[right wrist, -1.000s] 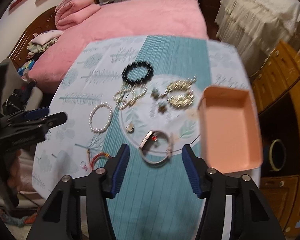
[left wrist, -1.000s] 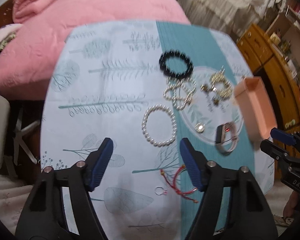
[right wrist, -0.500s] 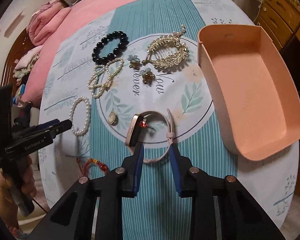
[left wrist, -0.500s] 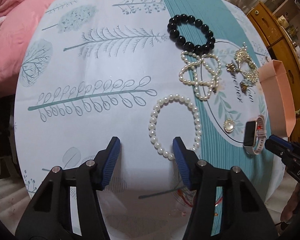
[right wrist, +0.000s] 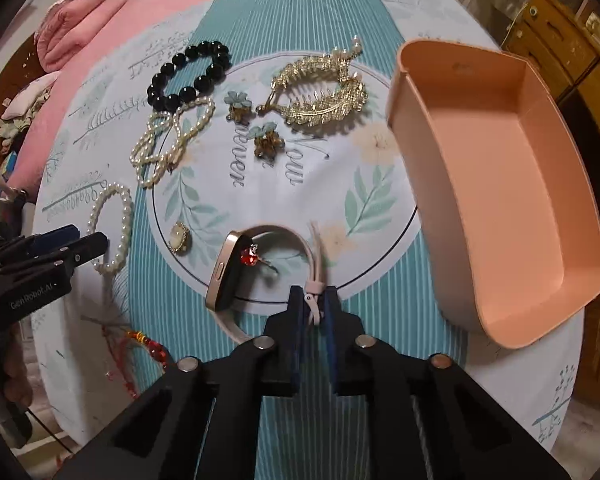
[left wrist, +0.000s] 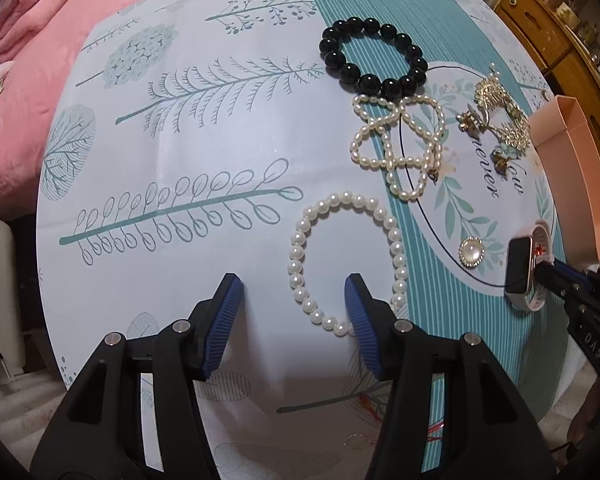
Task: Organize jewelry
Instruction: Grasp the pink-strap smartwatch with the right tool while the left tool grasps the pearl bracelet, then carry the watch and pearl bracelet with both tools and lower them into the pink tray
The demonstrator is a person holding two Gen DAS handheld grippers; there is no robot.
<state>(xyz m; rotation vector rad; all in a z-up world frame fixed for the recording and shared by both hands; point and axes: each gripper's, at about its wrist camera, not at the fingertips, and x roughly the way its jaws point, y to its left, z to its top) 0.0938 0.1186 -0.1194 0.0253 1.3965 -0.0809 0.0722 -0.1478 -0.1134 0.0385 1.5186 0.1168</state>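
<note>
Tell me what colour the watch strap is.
Pale pink; the watch strap shows best in the right wrist view.

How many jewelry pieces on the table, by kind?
Bead or pearl strands: 3, namely black bead bracelet, small-pearl strand, white pearl bracelet
Flower earrings: 2
Gold hair comb: 1
Pearl brooch: 1
Watch: 1
Red-stone ring: 1
Red cord bracelet: 1
Total: 10

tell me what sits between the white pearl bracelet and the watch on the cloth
A small round pearl brooch lies between the white pearl bracelet and the watch, touching neither; the left wrist view shows it best.
</note>
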